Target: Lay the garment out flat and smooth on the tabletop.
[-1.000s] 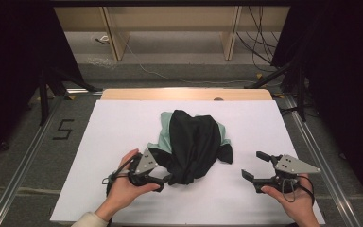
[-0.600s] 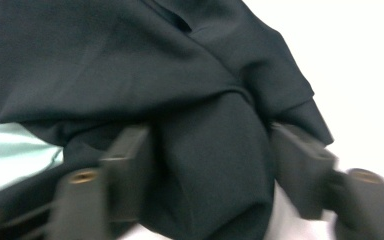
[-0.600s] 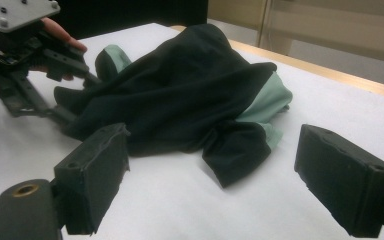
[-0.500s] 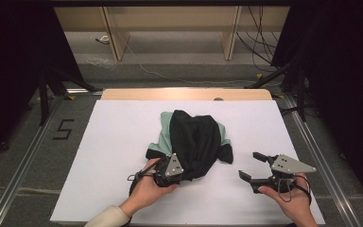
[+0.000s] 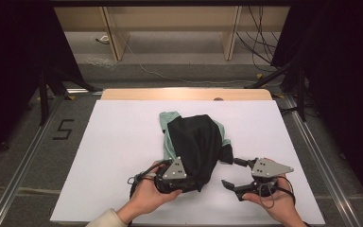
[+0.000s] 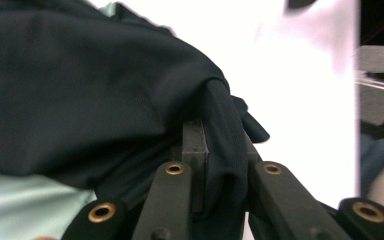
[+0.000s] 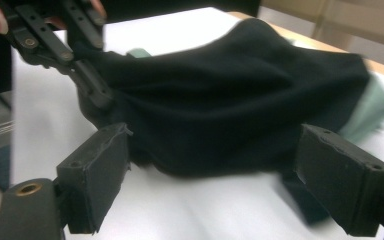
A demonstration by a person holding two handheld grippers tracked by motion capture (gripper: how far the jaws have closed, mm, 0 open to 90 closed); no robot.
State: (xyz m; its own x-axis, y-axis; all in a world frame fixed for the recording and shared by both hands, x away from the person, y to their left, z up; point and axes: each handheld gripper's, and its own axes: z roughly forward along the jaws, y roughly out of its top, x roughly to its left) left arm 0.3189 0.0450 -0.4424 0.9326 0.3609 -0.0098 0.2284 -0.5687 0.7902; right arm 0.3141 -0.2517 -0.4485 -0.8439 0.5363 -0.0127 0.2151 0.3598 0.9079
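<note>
A white table top [image 5: 99, 156] covers most of the high view, with a strip of bare wood [image 5: 184, 94] along its far edge and grey floor around it. On the floor to the left is a marked figure five [image 5: 62, 129], and cables [image 5: 170, 73] trail across the floor beyond the table. Near the middle of the white surface, somewhat toward the person's side, lies a black garment [image 5: 196, 142], crumpled in a heap over a pale green garment [image 5: 166, 124] whose edges stick out at the heap's far left and at its right. The left gripper [image 5: 189, 182] sits at the near edge of the black cloth; its jaws have just been closing, and in the left gripper view they are pressed together on a fold of the black garment [image 6: 220, 125], which rises up between the two pads. The right gripper [image 5: 236, 172] lies to the right of the heap, just beside its near right corner, with its jaws spread wide. In the right gripper view the black garment [image 7: 240, 95] lies ahead of the two separated pads [image 7: 97, 175], and neither pad presses on it.
</note>
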